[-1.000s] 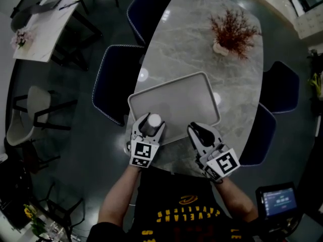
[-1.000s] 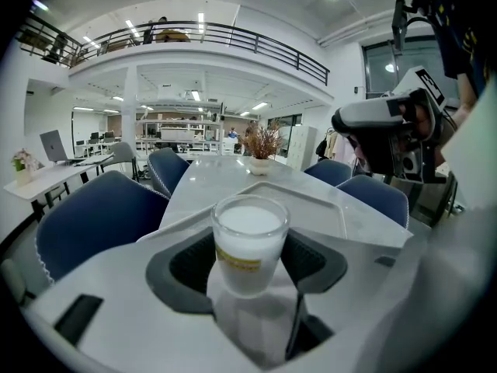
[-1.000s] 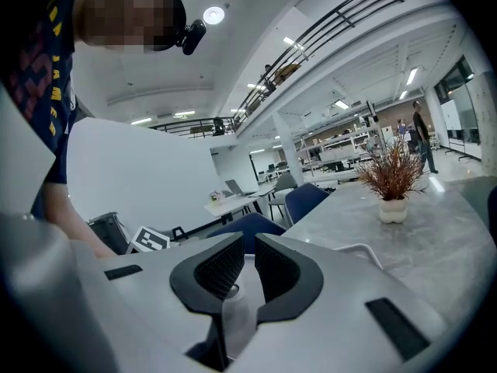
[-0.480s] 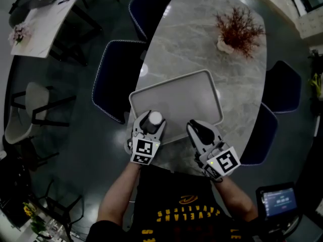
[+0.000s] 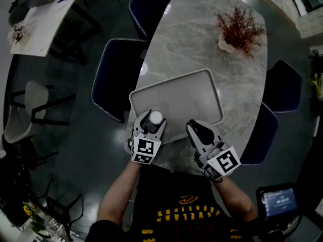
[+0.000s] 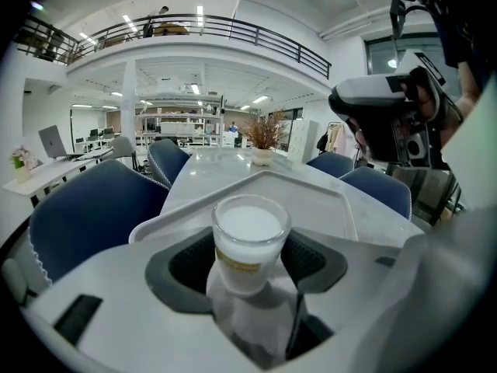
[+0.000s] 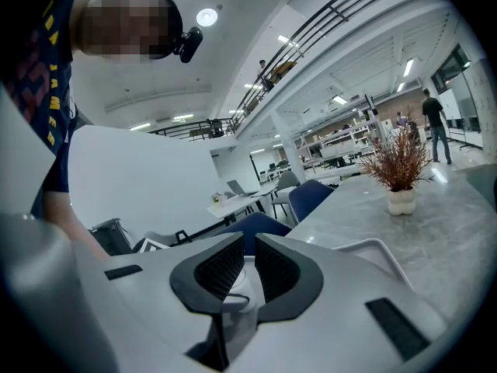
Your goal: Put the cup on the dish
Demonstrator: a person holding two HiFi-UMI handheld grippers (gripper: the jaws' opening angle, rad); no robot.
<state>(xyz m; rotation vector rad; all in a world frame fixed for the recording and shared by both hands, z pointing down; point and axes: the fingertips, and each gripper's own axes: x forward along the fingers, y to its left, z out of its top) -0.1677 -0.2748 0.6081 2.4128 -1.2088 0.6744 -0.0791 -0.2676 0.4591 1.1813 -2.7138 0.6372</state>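
The person's two forearms reach forward from the bottom of the head view, each hand on a gripper at the near end of a marble table [image 5: 194,34]. The left gripper [image 5: 150,123] is clamped on an upright white cup [image 6: 249,239], its dark pads [image 6: 189,264] standing wide and pressing the cup's sides. The cup sits over the near left corner of a pale grey tray [image 5: 194,97]; its base is hidden, so I cannot tell whether it rests on the tray or hangs just above it. The right gripper [image 7: 247,247] has its jaws closed together with nothing between them, and hovers just beside the tray's near right edge. Beyond the tray, well apart from it, a reddish dried plant in a white pot [image 5: 238,30] stands near the table's far end. Dark blue chairs [image 5: 113,77] line both long sides of the table
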